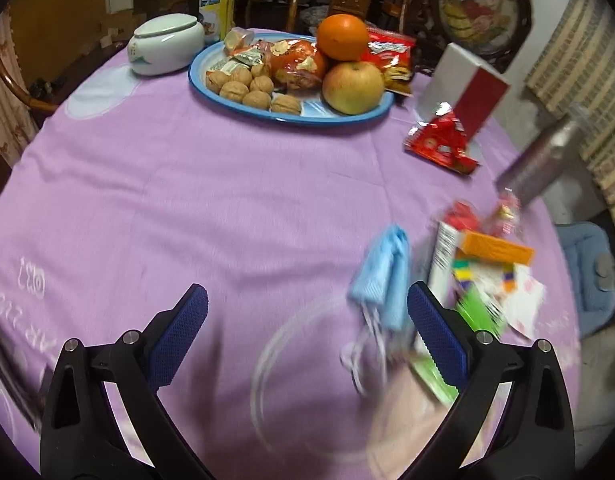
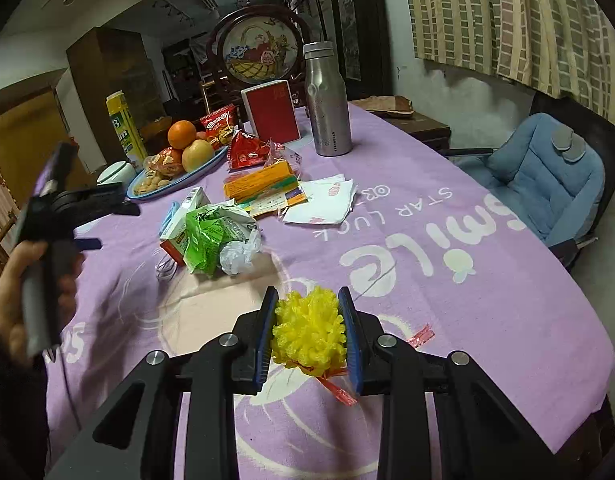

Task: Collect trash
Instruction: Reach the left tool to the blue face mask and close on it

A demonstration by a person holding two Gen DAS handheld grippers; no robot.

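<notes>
My right gripper [image 2: 308, 295] is shut on a yellow foam net ball [image 2: 309, 332] tied with a red strip, held just above the purple tablecloth [image 2: 447, 300]. A trash pile lies mid-table: a crumpled green carton [image 2: 209, 236], white plastic [image 2: 235, 255], an orange box [image 2: 259, 183], white napkins [image 2: 323, 200] and a red wrapper [image 2: 247, 153]. My left gripper [image 1: 307, 304] is open and empty, its right finger beside a blurred blue face mask [image 1: 383, 276] and the carton [image 1: 447, 264]. A hand holds that left gripper [image 2: 119, 227] at the left of the right wrist view.
A blue plate [image 1: 211, 90] of walnuts, an apple and an orange stands at the back. Near it are a white lidded jar [image 1: 165, 46], a red-and-white box [image 2: 271, 112] and a steel bottle [image 2: 327, 100]. A blue cushioned chair [image 2: 547, 176] stands past the table's right edge.
</notes>
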